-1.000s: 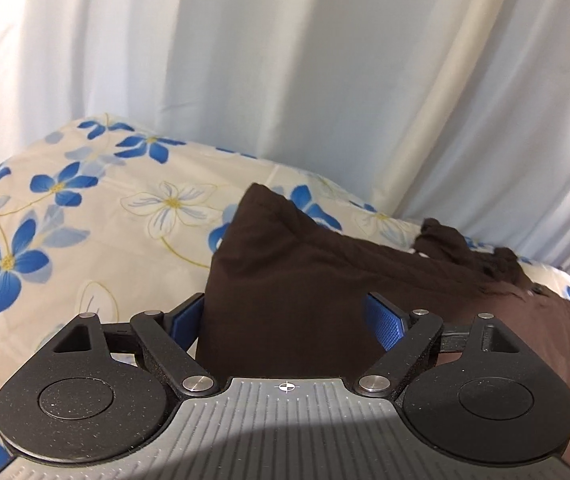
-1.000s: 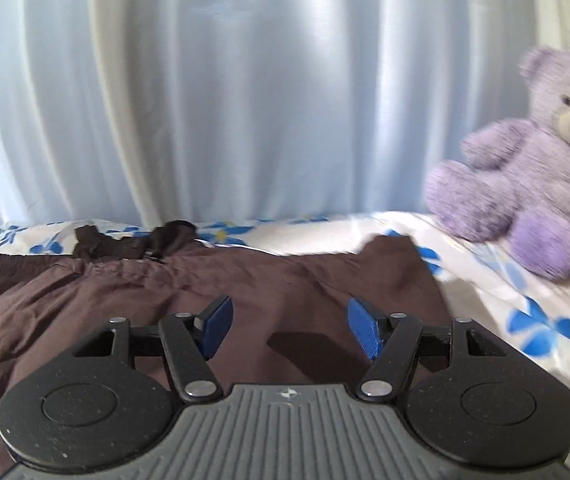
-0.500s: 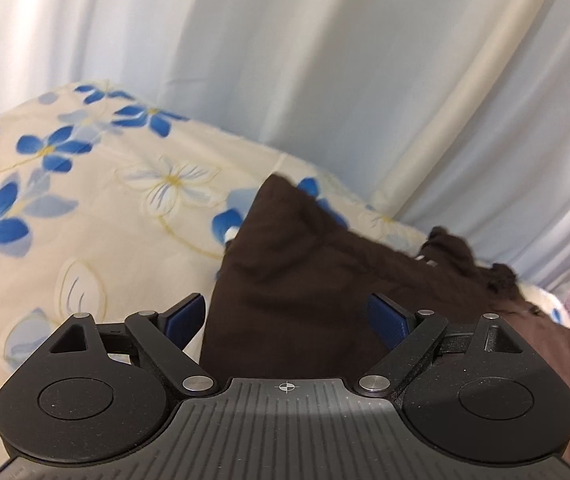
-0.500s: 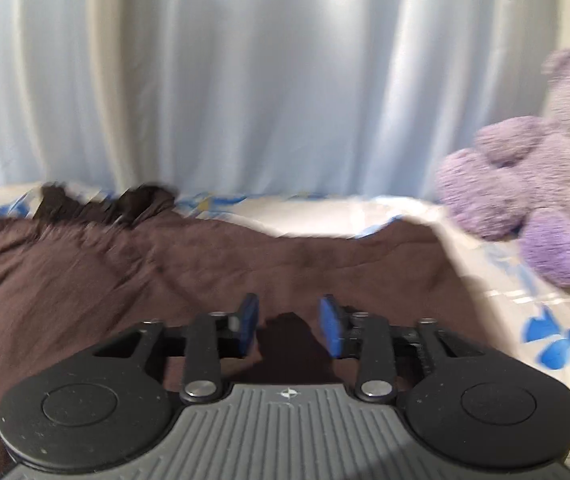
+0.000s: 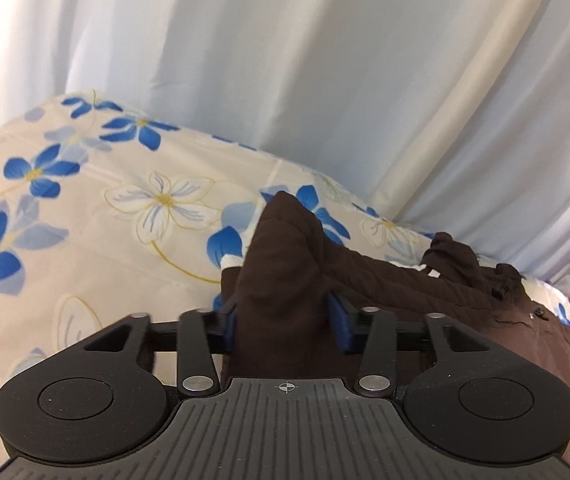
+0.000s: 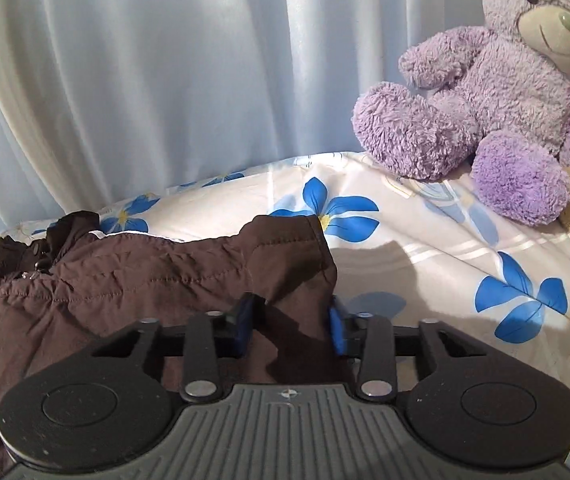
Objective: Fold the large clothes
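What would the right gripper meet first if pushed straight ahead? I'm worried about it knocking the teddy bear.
The right gripper, jaws closing, already has the brown garment's corner bunched between them. Beyond lies flowered bedding, then probably the curtain. The teddy bear sits off right.

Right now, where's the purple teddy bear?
Right wrist view, upper right: the purple teddy bear sits on the floral bedsheet against the curtain, beyond the brown garment.

Right tool closing, brown garment corner bunched between its blue pads, fabric raised off the bed. Purple teddy sits near on the floral sheet, pale curtain behind.
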